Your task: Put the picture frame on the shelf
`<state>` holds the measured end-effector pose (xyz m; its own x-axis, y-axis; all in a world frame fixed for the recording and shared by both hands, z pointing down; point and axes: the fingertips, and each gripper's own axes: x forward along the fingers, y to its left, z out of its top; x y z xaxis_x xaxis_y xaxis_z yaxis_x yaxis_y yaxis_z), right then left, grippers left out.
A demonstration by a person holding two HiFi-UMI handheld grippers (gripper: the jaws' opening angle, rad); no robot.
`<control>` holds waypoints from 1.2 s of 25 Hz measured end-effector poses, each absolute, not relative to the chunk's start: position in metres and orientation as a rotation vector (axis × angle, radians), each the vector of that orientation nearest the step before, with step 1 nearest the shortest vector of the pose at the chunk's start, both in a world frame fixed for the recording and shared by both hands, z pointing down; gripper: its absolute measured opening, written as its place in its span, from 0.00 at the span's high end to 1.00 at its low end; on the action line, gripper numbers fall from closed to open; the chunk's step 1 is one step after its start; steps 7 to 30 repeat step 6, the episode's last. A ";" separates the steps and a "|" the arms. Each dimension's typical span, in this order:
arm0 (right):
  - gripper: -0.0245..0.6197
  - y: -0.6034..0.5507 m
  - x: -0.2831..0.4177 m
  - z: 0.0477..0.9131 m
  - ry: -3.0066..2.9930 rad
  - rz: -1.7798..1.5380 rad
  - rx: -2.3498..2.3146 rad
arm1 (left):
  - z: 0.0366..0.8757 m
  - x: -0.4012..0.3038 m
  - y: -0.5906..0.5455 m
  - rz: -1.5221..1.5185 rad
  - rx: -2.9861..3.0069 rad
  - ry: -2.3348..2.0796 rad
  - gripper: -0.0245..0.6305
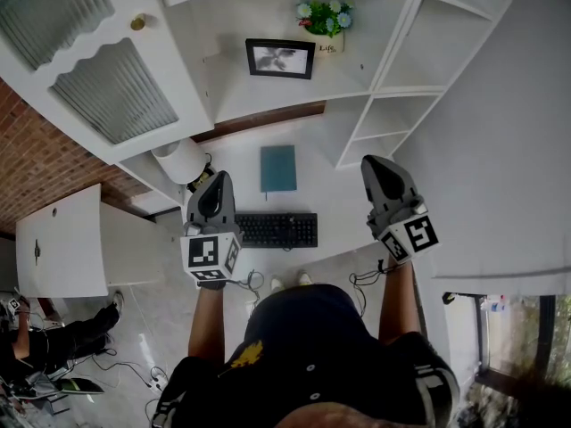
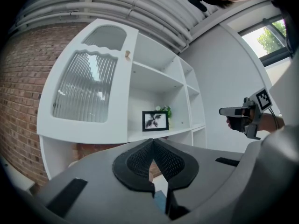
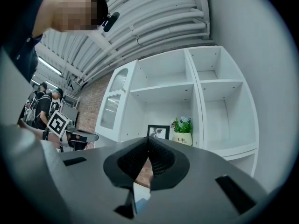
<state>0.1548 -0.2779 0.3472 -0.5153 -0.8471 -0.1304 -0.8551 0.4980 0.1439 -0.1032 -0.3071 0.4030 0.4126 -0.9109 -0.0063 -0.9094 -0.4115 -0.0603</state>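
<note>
On the shelf: the picture frame [image 1: 280, 58] stood upright on a board of the shelf [image 1: 268, 96], near its back wall, with its picture side towards me.
Beside the frame: a flower pot [image 1: 326, 34] sat just beside it, at its 2 o'clock in the head view; I could not tell whether the two touched.
Left gripper: my left gripper [image 1: 215, 181] hung at 9 o'clock of the keyboard [image 1: 277, 229], well apart from the frame and aimed at the shelf.
Left jaws: they were pressed together at the tips with nothing between them; in the left gripper view the frame [image 2: 155, 121] showed at 12 o'clock of those closed tips.
Right gripper: my right gripper [image 1: 379, 163] hung at 2 o'clock of the keyboard, also well apart from the frame.
Right jaws: they were closed tight on nothing; in the right gripper view the frame [image 3: 158, 131] and pot showed beyond the tips, between 12 and 1 o'clock.
Desk: the desk [image 1: 339, 194] carried the keyboard, with a teal book [image 1: 278, 168] at its 12 o'clock, between it and the shelf.
Done: I judged the placing finished, since the frame rested on the board and neither gripper held it.
Left to do: I judged nothing remained, unless the frame wanted straightening, which I could not judge from there.
</note>
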 end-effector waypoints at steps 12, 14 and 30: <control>0.95 -0.282 0.159 0.349 2.686 0.309 -1.538 | 0.405 -0.102 -0.311 -0.041 -2.592 1.671 0.94; 0.95 -0.282 0.159 0.349 2.686 0.309 -1.538 | 0.405 -0.102 -0.311 -0.041 -2.592 1.671 0.94; 0.95 -0.282 0.159 0.349 2.686 0.309 -1.538 | 0.405 -0.102 -0.311 -0.041 -2.592 1.671 0.94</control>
